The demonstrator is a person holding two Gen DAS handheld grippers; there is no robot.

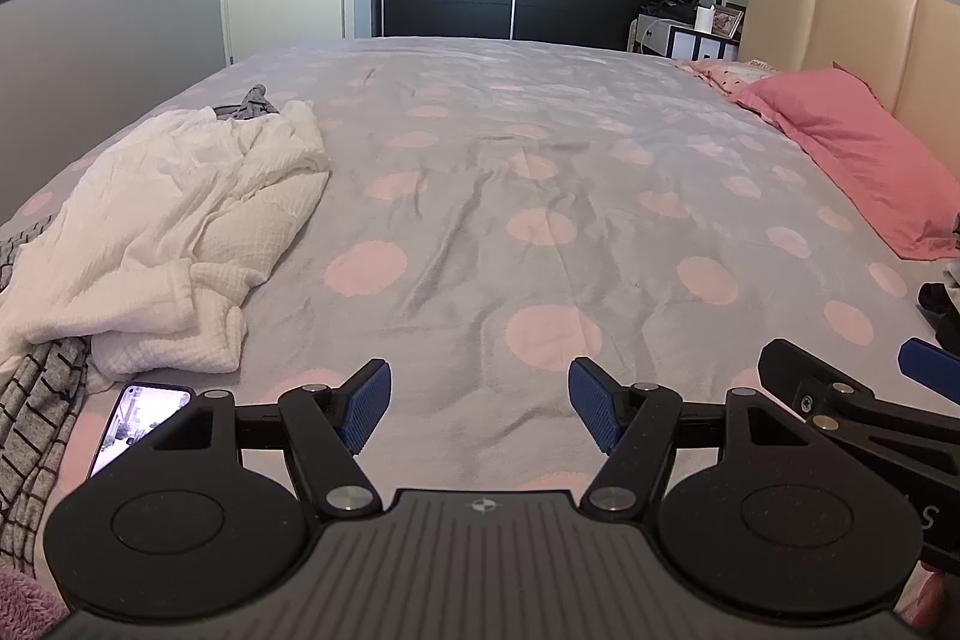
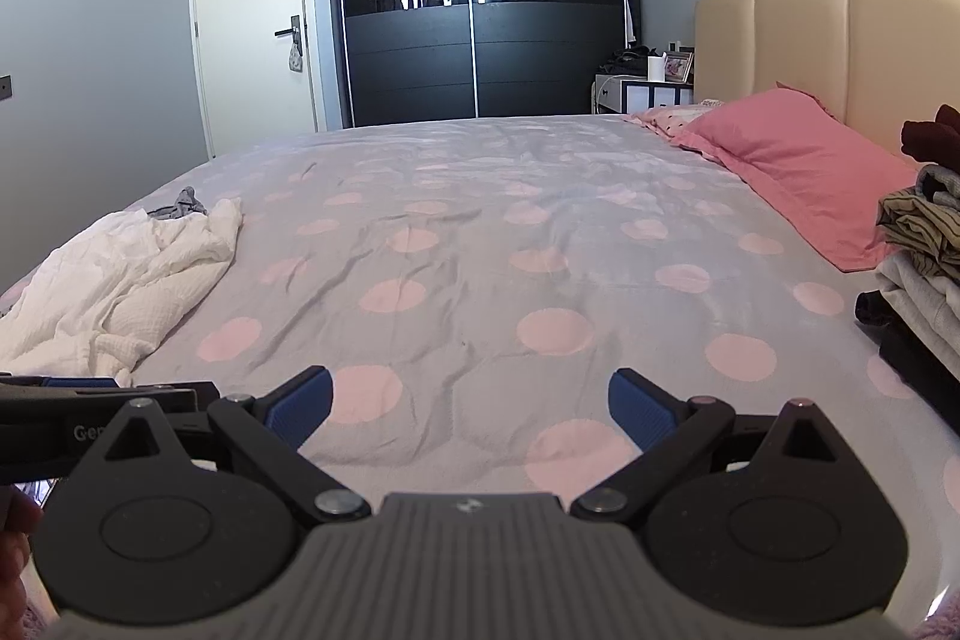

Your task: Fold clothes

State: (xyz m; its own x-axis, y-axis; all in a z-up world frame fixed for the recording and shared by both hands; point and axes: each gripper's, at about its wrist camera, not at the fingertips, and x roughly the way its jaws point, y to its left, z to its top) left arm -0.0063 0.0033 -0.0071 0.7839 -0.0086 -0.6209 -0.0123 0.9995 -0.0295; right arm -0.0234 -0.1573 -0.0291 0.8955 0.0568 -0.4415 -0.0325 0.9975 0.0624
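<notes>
Two grippers, left gripper (image 1: 480,409) and right gripper (image 2: 471,409), hover with jaws wide and empty above the bed (image 1: 540,220); unfolded white garment (image 1: 174,232) waits near-left, folded stack (image 2: 924,244) parked right.

The bedspread (image 1: 510,148) is soft matt cloth, lightly creased. The white garment (image 1: 174,232) on it is a waffle-textured weave, rumpled and matt. The pillow (image 1: 864,160) has a smooth matt cotton-like cover. The headboard (image 2: 798,34) looks like padded leather with a faint sheen. The wardrobe (image 2: 474,58) is dark matt wood-look panelling crossed by a glossy mirror-like band. The left gripper (image 1: 480,409) is matt black plastic with ribbed blue pads (image 1: 366,409) and shiny metal pins.
</notes>
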